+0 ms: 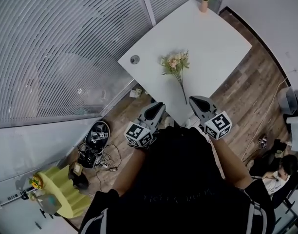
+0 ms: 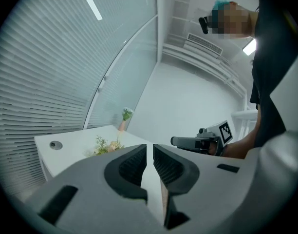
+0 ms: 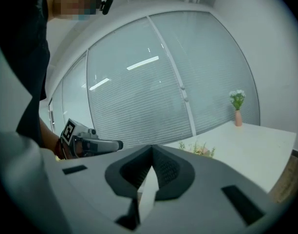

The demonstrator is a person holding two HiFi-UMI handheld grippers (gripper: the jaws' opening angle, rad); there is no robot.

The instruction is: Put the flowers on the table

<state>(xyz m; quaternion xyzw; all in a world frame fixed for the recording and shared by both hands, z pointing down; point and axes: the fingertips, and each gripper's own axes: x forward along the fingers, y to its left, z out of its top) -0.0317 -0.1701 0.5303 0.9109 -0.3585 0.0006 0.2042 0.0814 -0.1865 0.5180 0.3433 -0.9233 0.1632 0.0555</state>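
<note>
Flowers (image 1: pixel 176 62) lie flat on the table (image 1: pixel 222 48), mid-surface, blooms toward the window side, stem toward the table's near edge. Nothing touches them. Left gripper (image 1: pixel 158 106) is off the table's near edge, empty, jaws a thin slit apart (not quite touching). Right gripper (image 1: pixel 195 101) is beside it, clenched tip to tip on nothing. Small vase (image 1: pixel 203 4) is at the table's far corner and the round grommet (image 1: pixel 135 59) near its window-side edge.

The head view looks steeply down on the desk (image 1: pixel 207 38) from high above. Both gripper views face it low, from its near edge, sharing its flowers (image 2: pixel 106 145).
</note>
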